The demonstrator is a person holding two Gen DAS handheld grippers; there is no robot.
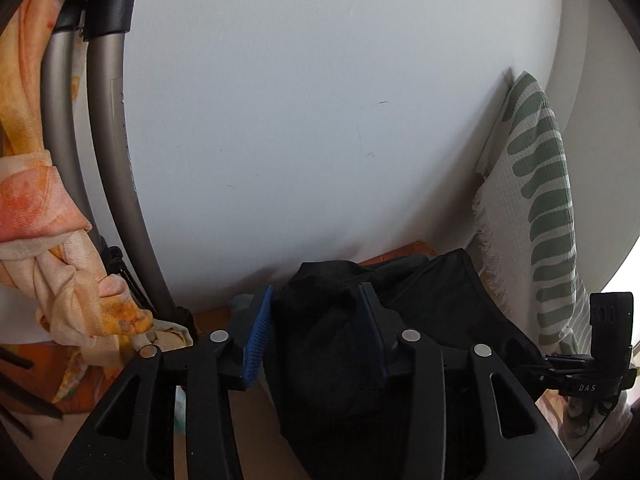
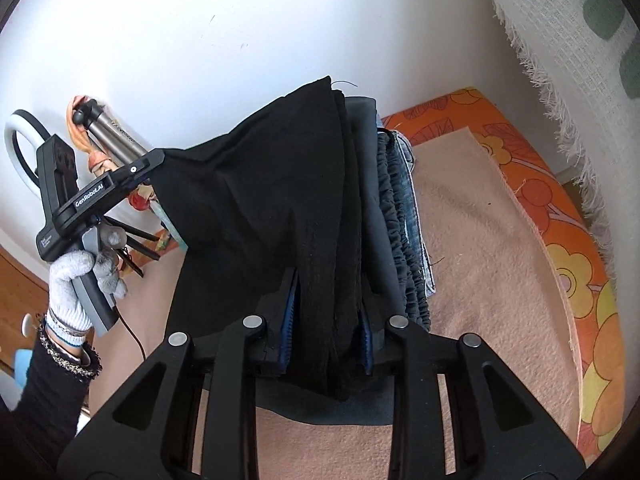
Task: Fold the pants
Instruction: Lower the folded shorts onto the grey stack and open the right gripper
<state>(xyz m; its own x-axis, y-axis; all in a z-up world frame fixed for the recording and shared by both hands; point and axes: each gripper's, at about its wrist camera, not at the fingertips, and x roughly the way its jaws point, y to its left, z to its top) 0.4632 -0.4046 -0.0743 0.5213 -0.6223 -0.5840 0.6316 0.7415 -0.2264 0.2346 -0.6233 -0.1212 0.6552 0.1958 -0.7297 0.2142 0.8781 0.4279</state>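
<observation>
Black pants [image 2: 264, 192] hang lifted between my two grippers above the bed. My right gripper [image 2: 326, 320] is shut on a thick folded edge of the pants, which fills the gap between its blue pads [image 2: 289, 320]. My left gripper [image 1: 316, 332] is shut on another bunched part of the black pants [image 1: 332, 344]. In the right wrist view the left gripper [image 2: 154, 162] shows at the left, held by a gloved hand [image 2: 80, 276], with the cloth stretched from its tip.
A stack of folded pants [image 2: 396, 204], grey and denim, lies behind on the peach blanket [image 2: 480, 248] over an orange floral sheet [image 2: 568, 240]. A tripod [image 1: 108, 160] with an orange scarf [image 1: 48, 216] stands left by the white wall. A green-patterned cloth [image 1: 536, 184] hangs right.
</observation>
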